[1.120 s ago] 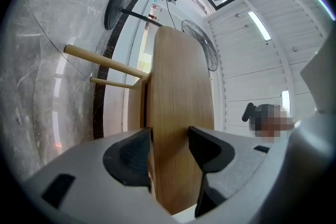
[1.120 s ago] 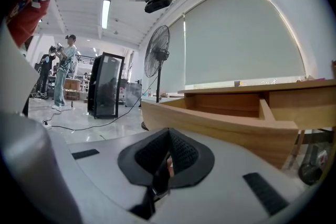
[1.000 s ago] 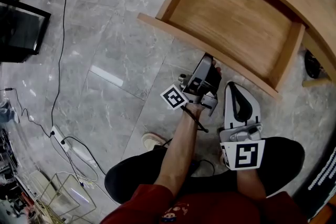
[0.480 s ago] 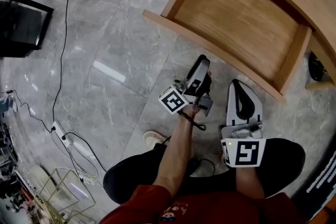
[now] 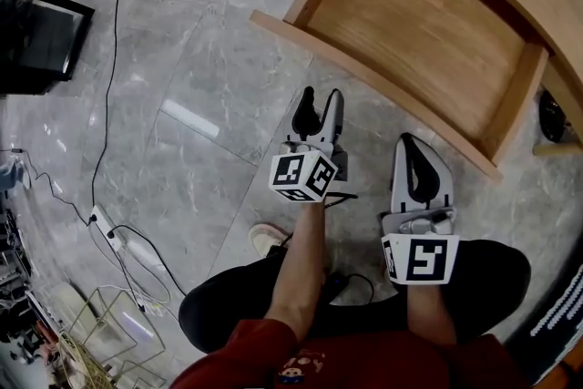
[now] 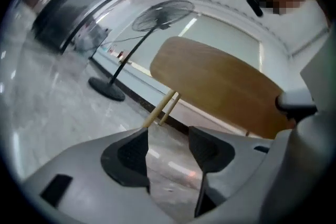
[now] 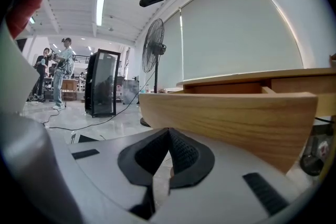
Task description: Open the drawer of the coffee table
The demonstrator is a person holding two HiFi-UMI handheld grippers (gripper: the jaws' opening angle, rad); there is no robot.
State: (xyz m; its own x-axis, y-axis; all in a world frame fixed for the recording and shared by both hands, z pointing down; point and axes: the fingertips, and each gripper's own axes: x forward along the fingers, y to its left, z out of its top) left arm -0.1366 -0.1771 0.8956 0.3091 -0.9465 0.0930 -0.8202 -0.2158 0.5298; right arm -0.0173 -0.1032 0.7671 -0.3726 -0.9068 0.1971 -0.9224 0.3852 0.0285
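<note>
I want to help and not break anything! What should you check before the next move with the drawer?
1. Drawer out of the coffee table: ok, its inside shows.
2. Nothing in the drawer: ok, only bare wood.
3. Left gripper free: ok, jaws apart, nothing between them, off the drawer front.
4. Right gripper empty: ok, jaws together, just short of the drawer front.
5. Black cable away from both grippers: ok, it lies far to their left.
6. Drawer at its end stop: cannot tell.
</note>
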